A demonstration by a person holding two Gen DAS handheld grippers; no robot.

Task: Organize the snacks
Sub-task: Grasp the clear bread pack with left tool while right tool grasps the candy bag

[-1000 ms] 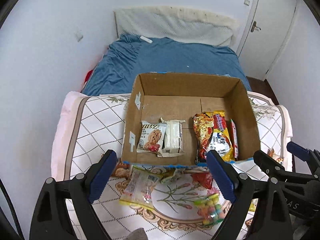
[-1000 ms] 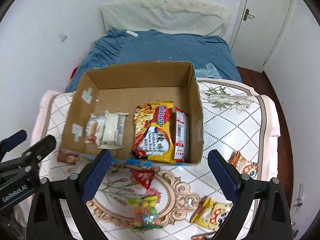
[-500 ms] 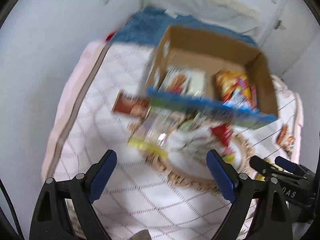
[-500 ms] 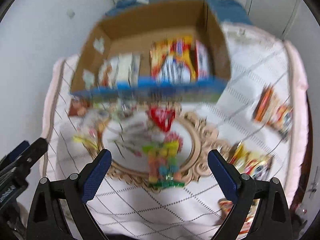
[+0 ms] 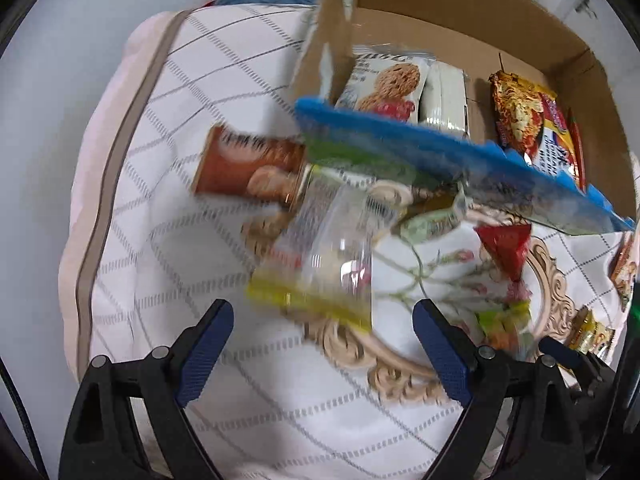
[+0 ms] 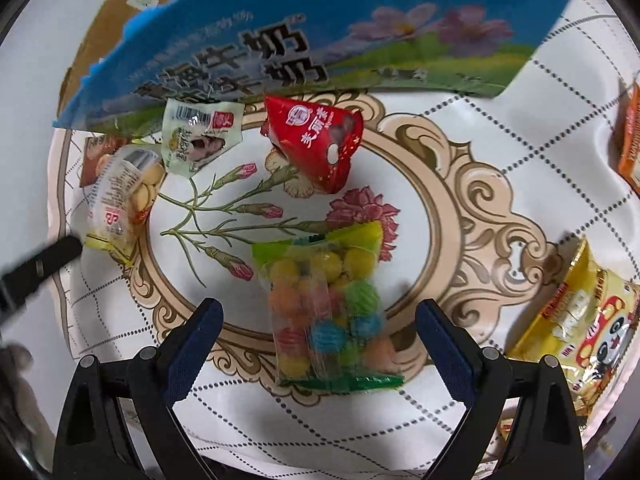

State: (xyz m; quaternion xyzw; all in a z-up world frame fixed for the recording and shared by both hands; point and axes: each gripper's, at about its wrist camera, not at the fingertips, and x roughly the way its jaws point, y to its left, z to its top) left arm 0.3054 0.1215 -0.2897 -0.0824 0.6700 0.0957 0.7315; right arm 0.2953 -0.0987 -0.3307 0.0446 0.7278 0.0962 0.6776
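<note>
My left gripper (image 5: 324, 344) is open and points down at a clear biscuit bag (image 5: 324, 264) with a yellow strip, just beyond its fingertips on the patterned cloth (image 5: 168, 240). My right gripper (image 6: 318, 340) is open too, and a bag of coloured candy balls (image 6: 328, 308) lies between its fingertips, untouched. The cardboard box (image 5: 460, 156) with a blue printed front wall holds a cookie packet (image 5: 384, 84), a white packet (image 5: 444, 96) and noodle packets (image 5: 532, 128). In the right wrist view the biscuit bag (image 6: 120, 200) lies at the left, with a left fingertip (image 6: 40, 264) beside it.
A red triangular packet (image 6: 316, 140) and a green-white packet (image 6: 200, 136) lie by the box's front wall (image 6: 312, 32). A brown packet (image 5: 248, 168) lies left of the box. A yellow panda packet (image 6: 576, 320) and an orange packet (image 6: 628, 140) lie at the right.
Both grippers have come down towards the cloth and tipped downward. The box has slid to the top of both views and the loose packets look much larger. Both stay open.
</note>
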